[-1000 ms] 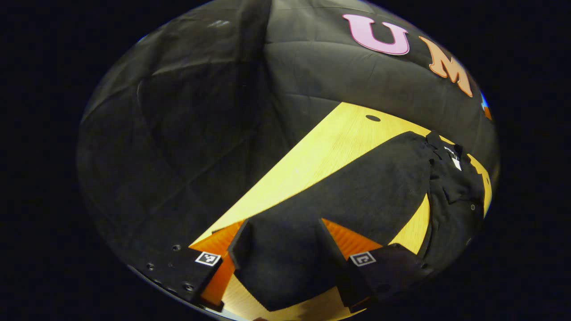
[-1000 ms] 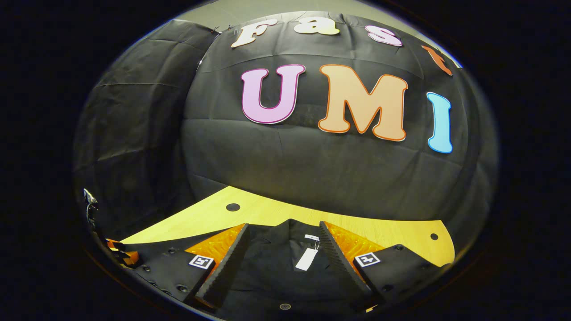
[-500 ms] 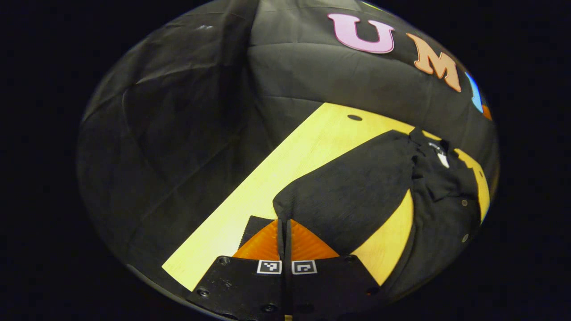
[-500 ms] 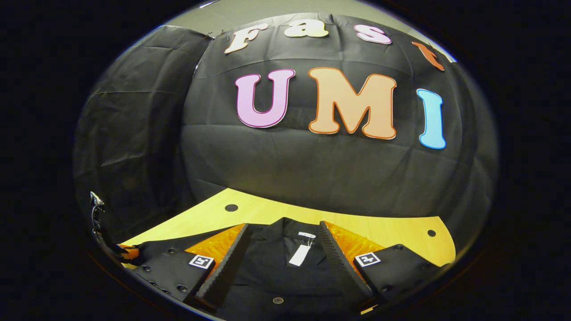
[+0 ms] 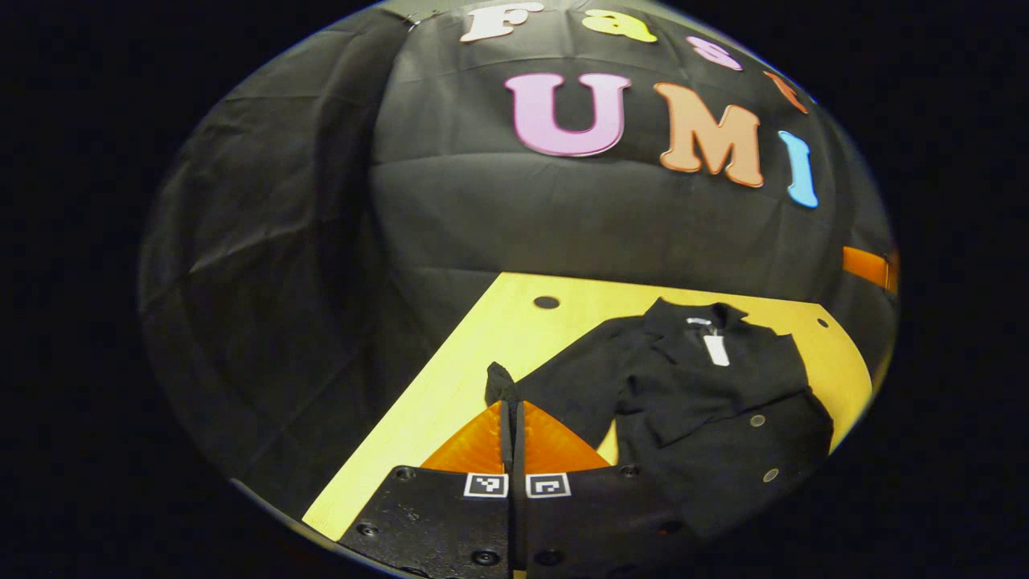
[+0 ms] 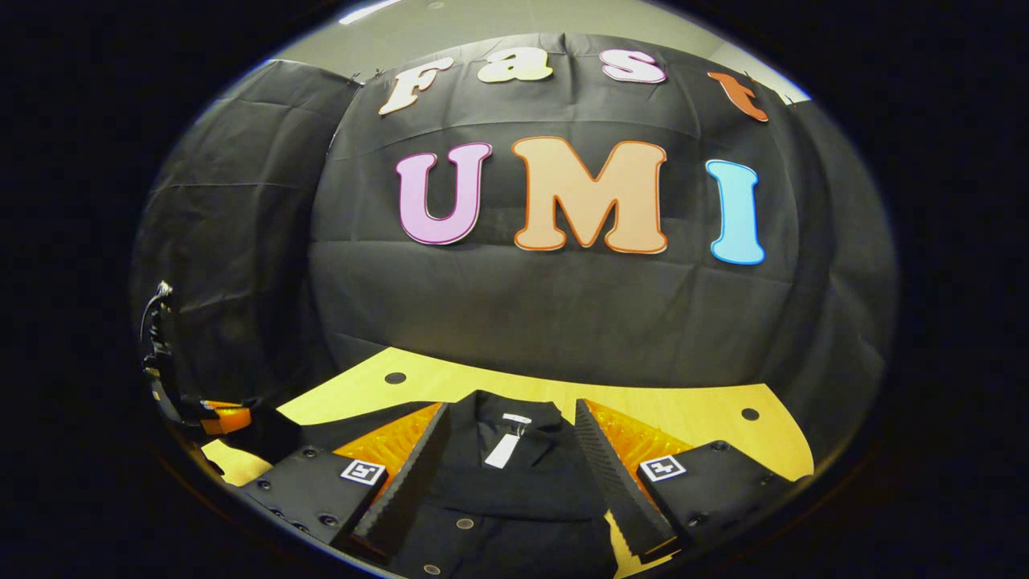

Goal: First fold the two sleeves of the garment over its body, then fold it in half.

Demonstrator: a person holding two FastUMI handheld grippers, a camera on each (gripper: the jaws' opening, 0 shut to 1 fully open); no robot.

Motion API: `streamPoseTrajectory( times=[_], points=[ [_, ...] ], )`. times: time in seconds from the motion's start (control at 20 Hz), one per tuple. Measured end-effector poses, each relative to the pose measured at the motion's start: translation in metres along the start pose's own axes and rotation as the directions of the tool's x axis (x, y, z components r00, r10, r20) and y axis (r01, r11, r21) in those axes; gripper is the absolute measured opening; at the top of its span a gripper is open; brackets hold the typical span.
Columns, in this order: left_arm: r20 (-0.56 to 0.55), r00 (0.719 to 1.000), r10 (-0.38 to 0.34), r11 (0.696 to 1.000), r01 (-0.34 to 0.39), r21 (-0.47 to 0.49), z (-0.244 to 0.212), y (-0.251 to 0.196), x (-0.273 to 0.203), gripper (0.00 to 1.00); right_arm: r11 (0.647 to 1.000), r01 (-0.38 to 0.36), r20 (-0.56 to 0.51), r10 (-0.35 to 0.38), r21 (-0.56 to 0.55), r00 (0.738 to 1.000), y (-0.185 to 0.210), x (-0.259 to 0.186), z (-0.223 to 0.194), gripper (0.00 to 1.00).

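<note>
Left gripper view, near: left gripper [image 5: 512, 418] has its fingers pressed together, a thin fold of black cloth caught between them, the sleeve [image 5: 563, 386] end sticking up just past the tips; how much cloth sits in the pinch is hidden by the fingers. From there the sleeve runs up and right to the garment [image 5: 715, 402], a dark buttoned jacket lying on the yellow wooden table [image 5: 450, 402]. Its collar points toward the far wall, with a white tag [image 5: 715, 351] hanging at the neck; two pale buttons show on the front. The lower hem is cut off at the view's edge, and the other sleeve is hard to pick out, black on black. Farther, a small dark hole [image 5: 547, 302] in the tabletop near its back edge, then the black cloth wall [image 5: 563, 217]. Right gripper view, near: right gripper [image 6: 506, 450] stands with fingers wide apart, nothing between them touching either; it sits above the jacket's collar area, though height over the cloth is unclear. The jacket's bottom is cropped by the view. At far left the other gripper [image 6: 221, 418] shows small and partly cut off, dark cloth hanging by it; its fingers can't be resolved there.
</note>
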State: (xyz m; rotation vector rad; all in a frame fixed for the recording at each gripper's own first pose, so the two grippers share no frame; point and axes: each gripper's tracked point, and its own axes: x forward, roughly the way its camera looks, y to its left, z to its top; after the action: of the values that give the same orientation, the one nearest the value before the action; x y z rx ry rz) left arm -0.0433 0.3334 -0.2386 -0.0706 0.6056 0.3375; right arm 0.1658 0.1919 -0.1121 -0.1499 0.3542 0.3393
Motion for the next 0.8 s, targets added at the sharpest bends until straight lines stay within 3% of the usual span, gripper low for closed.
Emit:
streamPoseTrajectory(
  times=[0.5,0.8],
  points=[
    [0.095,0.986,-0.139,0.988,0.132,0.077,0.056,-0.095,0.023,0.00,0.991,0.110,-0.001,-0.110,0.071,0.994,-0.079,-0.042,-0.015,0.99],
    [0.117,0.965,-0.234,0.966,0.218,0.137,0.076,-0.161,0.031,0.00,0.978,0.177,0.000,-0.178,0.109,0.984,-0.124,-0.069,-0.024,0.99]
  ],
)
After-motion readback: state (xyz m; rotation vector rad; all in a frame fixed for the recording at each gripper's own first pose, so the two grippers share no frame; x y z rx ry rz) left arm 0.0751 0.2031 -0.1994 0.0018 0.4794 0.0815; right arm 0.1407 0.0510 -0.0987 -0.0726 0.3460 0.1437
